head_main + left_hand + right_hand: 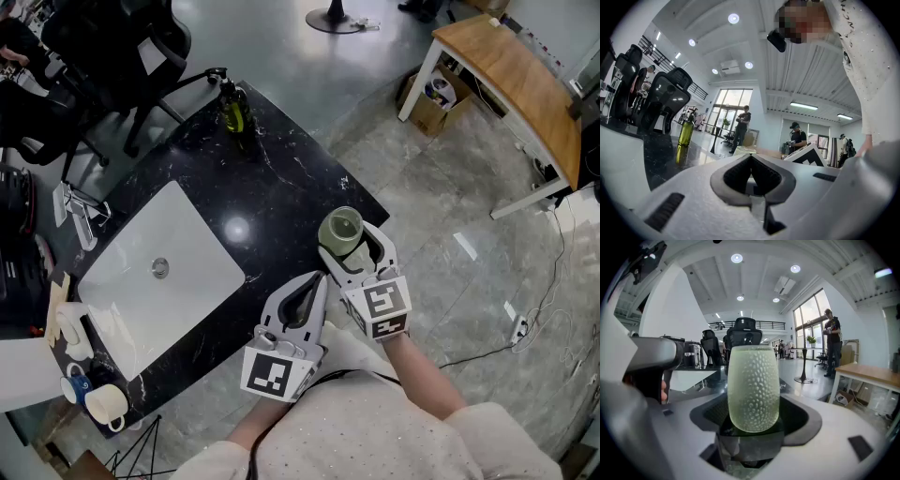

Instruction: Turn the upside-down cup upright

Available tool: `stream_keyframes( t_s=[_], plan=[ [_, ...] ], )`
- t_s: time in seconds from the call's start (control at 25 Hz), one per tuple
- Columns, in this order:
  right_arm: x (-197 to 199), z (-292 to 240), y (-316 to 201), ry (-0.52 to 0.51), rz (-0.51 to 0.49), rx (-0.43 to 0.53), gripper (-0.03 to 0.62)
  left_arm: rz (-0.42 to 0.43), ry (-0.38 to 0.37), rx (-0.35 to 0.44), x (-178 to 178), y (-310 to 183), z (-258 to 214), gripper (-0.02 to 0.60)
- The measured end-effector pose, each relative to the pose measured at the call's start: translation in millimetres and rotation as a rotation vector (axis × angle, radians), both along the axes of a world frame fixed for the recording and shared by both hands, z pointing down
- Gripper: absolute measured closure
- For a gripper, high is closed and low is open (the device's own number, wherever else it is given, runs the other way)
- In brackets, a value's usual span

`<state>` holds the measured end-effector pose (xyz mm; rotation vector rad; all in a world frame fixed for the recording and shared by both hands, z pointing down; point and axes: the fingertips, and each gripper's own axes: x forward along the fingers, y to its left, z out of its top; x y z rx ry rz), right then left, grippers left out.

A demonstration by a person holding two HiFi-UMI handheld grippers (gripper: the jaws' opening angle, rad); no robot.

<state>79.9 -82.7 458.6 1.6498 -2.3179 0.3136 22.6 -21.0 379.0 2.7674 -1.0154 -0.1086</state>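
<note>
Spread wide, the right gripper straddles the pale green dimpled cup, which stands on the black marble counter near its edge, between the jaws with a gap showing on each side. Just beside that claw on its left, the left gripper is pressed together on nothing, its tips close to the cup. Farther off to the claw's left lie the white sink and its faucet, with a green bottle and a black office chair ahead and to the left of its tips.
</note>
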Motion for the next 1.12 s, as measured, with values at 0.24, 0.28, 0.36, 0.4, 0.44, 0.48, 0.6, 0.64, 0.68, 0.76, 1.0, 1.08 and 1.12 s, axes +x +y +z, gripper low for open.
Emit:
stream_keyframes(
  t_s=[0.24,0.28,0.36,0.4,0.44,0.48,0.6,0.64,0.68,0.76,1.0,1.08,1.12],
  plan=[
    [-4.5,-6.2,4.2,-0.158,-0.02,-0.066,0.27,-0.015,0.009,-0.003,-7.2,-1.1,-1.2,0.574],
    [-6.2,-7.8,5.0,-0.188,-0.026,-0.082,0.27,-0.019,0.01,-0.004,-8.9,-1.5,-1.8,0.574],
    [-10.4,-12.2,6.5,-0.251,-0.039,-0.115,0.27,-0.028,0.011,-0.007,-13.3,-2.4,-3.2,0.574],
    [-13.4,-14.9,7.6,-0.288,-0.048,-0.132,0.27,-0.032,0.012,-0.01,-15.7,-2.6,-3.7,0.574],
    [-17.1,-17.6,9.1,-0.331,-0.059,-0.152,0.27,-0.036,0.012,-0.012,-18.3,-2.4,-4.2,0.574],
    [-21.4,-20.4,10.9,-0.378,-0.07,-0.174,0.27,-0.039,0.012,-0.014,-21.0,-1.8,-4.5,0.574],
    [-35.1,-27.8,18.1,-0.533,-0.094,-0.243,0.27,-0.056,0.013,-0.026,-31.6,0.9,-5.4,0.574],
    [-39.8,-29.7,20.9,-0.596,-0.098,-0.271,0.27,-0.064,0.015,-0.029,-35.6,1.7,-6.2,0.574],
    [-44.8,-31.5,23.5,-0.672,-0.101,-0.301,0.27,-0.071,0.017,-0.031,-39.5,2.4,-7.3,0.574],
    [-55.8,-34.8,27.9,-0.844,-0.108,-0.363,0.27,-0.084,0.021,-0.034,-47.0,4.2,-9.4,0.574],
    [-86.8,-38.4,38.5,-1.252,-0.147,-0.518,0.27,-0.133,0.019,-0.056,-72.9,12.3,-9.5,0.574],
    [-96.0,-42.1,40.9,-1.404,-0.161,-0.567,0.27,-0.154,0.016,-0.059,-82.6,13.3,-9.6,0.574],
    [-100.3,-44.7,41.8,-1.491,-0.171,-0.59,0.27,-0.164,0.014,-0.059,-87.1,13.4,-9.9,0.574]
  ],
)
